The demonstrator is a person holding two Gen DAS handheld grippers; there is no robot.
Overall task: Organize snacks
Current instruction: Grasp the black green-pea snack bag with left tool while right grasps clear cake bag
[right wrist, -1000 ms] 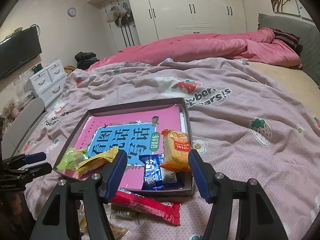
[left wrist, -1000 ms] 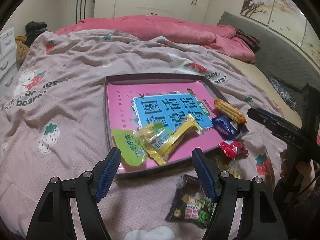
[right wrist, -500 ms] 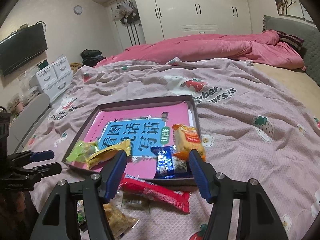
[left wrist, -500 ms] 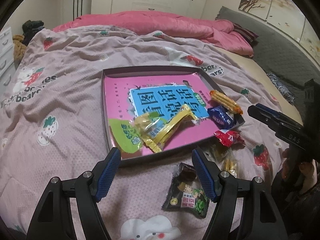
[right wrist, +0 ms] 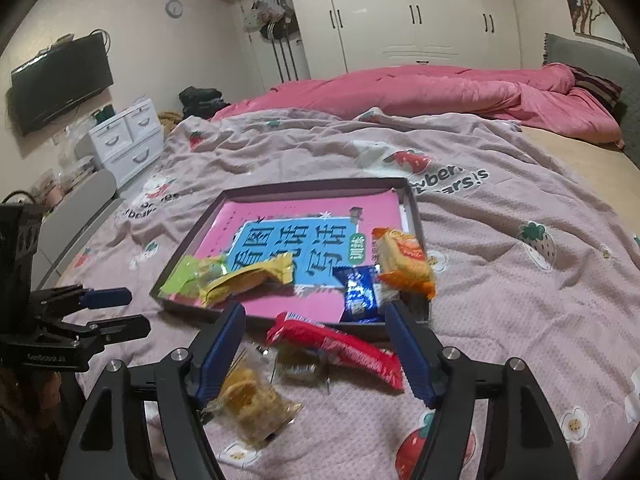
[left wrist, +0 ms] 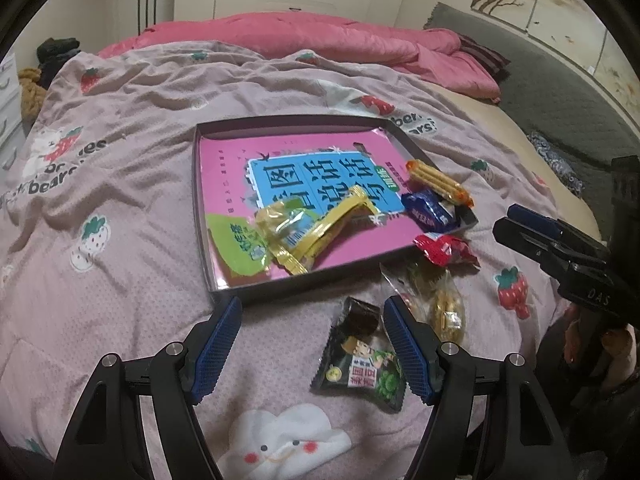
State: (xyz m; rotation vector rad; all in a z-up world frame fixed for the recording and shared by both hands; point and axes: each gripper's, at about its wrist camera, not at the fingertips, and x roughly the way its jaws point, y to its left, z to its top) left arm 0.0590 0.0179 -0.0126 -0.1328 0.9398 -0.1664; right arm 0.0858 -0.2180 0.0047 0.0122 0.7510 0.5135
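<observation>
Pink book (left wrist: 296, 184) with blue Chinese title panel in tray (left wrist: 199, 208). "GenRobot" on left gripper (right wrist: 100, 312). Red wrapper (right wrist: 336, 348) long axis diagonal, between right gripper (right wrist: 316, 344) fingers, just opened, untouched. Left fingers spread, empty.

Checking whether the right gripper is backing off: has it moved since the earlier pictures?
Yes. The right gripper has drawn back from the tray: the red packet now lies fully between its empty, just-opening jaws.

Left gripper (left wrist: 312, 336) angled downward, jaws spread wide, gripping nothing. Right gripper (right wrist: 316, 340) likewise tilted down, jaws apart and just opened further, pads pressing on nothing. A hand (left wrist: 576, 344) partly visible behind the right gripper's body.
</observation>
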